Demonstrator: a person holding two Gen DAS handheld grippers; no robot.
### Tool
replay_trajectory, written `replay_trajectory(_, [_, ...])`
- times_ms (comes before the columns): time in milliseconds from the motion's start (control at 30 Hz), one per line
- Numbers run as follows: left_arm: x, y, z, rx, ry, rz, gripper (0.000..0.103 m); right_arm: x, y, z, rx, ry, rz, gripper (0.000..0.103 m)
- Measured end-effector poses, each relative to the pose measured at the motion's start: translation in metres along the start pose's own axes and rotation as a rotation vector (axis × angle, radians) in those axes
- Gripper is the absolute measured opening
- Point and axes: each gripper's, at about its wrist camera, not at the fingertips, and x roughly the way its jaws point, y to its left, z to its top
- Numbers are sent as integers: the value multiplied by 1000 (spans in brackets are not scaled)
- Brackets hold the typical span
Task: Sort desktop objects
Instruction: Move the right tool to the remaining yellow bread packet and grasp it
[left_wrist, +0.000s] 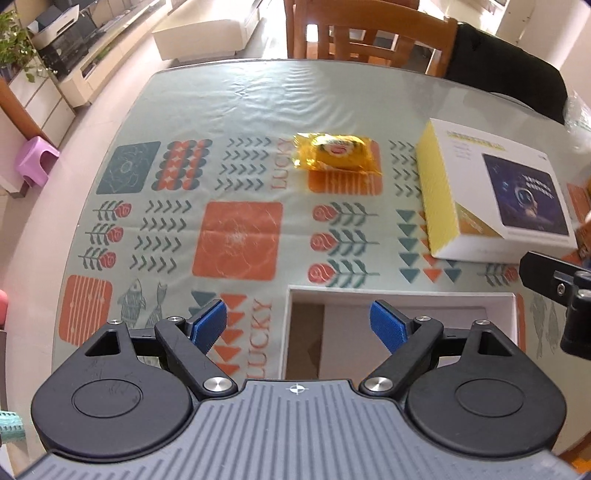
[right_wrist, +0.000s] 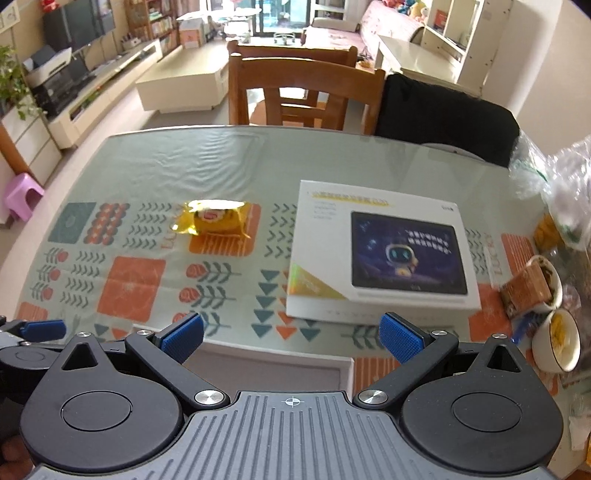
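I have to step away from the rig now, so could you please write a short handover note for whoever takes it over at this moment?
Left gripper: open, holding nothing, above the near left corner of the open white cardboard tray.
Right gripper: open, holding nothing, over the tray's far edge.
Yellow plastic-wrapped snack packet: on the patterned tablecloth, mid-table, untouched.
White flat box with a robot picture on its lid: closed, beyond the tray to the right.
Two small white bowls with food at the right edge, beside a brown packet.
Done: nothing visible in the tray.
Left: pick up the snack packet and sort the rest.
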Motion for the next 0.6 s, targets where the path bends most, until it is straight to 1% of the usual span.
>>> replay_trajectory(167, [22, 11, 22, 3, 27, 8, 103, 16, 15, 20, -21, 6, -7, 103])
replay_trajectory(300, [44, 19, 39, 8, 46, 22, 103, 41, 27, 34, -33, 40, -4, 103])
replay_trajectory(367, [56, 23, 46, 7, 62, 26, 103, 57, 33, 41, -33, 58, 19, 103])
replay_trajectory(467, [75, 29, 54, 4, 88, 22, 103, 82, 41, 55, -18, 90, 80, 103])
replay_trajectory(600, [95, 34, 63, 8, 111, 21, 103, 114, 53, 76, -12, 104, 144, 103])
